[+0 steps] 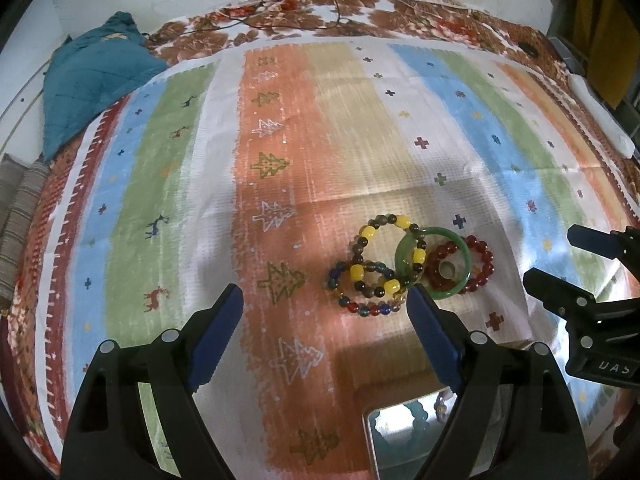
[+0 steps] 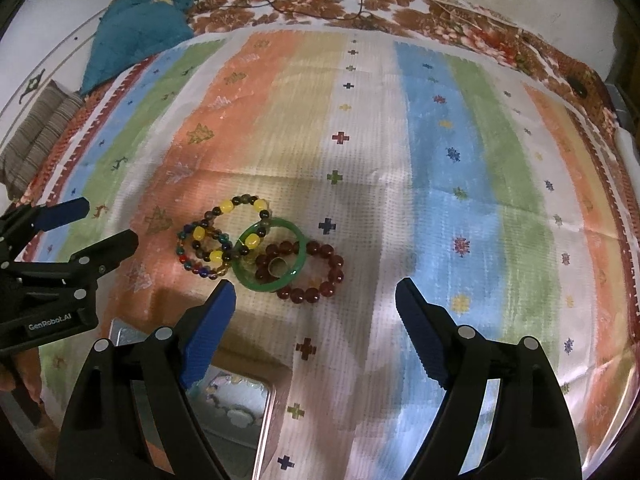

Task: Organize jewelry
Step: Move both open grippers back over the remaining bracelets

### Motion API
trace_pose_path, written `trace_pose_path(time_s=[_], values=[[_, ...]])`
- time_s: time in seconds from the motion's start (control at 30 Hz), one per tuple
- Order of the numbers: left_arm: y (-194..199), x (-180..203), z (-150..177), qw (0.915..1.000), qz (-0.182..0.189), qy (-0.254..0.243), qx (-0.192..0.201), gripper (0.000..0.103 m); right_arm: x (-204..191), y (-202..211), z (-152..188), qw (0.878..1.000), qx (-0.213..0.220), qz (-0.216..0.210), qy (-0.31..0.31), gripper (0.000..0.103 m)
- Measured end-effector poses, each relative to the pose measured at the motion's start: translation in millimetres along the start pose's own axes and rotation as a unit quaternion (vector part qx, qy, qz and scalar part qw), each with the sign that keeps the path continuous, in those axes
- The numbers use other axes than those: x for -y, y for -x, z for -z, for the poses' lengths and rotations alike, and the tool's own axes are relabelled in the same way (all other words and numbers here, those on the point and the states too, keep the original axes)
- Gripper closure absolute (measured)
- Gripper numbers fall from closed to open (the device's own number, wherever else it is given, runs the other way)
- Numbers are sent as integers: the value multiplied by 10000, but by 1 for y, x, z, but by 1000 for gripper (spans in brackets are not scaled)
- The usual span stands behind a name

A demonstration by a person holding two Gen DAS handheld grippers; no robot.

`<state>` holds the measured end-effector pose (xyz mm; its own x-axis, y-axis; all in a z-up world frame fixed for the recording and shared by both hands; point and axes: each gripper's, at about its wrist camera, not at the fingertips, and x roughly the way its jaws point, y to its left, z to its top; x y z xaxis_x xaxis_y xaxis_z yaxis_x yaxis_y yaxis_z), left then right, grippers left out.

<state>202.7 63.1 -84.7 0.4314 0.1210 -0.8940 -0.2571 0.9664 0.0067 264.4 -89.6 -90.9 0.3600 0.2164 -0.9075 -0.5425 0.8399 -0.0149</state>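
Observation:
A heap of jewelry lies on the striped cloth. It holds a yellow-and-dark bead bracelet [image 1: 384, 256] [image 2: 240, 224], a multicolour bead bracelet [image 1: 360, 300] [image 2: 200, 256], a green bangle [image 1: 432, 260] [image 2: 272, 256], a dark red bead bracelet [image 1: 476, 268] [image 2: 320, 276] and a small ring [image 1: 447, 269] [image 2: 277, 267] inside the bangle. My left gripper [image 1: 322, 300] [image 2: 106, 222] hovers open just near and left of the heap. My right gripper [image 2: 316, 290] [image 1: 550, 256] hovers open near its right side, the red bracelet just beyond its tips. Neither holds anything.
An open shiny box [image 1: 404, 432] [image 2: 236, 408] with pale pieces inside sits below the heap, close to the fingers. A teal cloth [image 1: 92, 80] [image 2: 136, 28] lies at the far left. A grey striped cushion [image 2: 40, 136] and dark cords [image 1: 280, 12] lie along the edges.

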Motion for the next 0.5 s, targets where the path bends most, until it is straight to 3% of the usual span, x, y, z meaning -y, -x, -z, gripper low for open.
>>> trace_pose_path(time_s=[0.5], values=[[-35, 6, -11, 9995, 94, -268, -104, 22, 1, -32, -11, 9996, -289, 13, 57, 21]])
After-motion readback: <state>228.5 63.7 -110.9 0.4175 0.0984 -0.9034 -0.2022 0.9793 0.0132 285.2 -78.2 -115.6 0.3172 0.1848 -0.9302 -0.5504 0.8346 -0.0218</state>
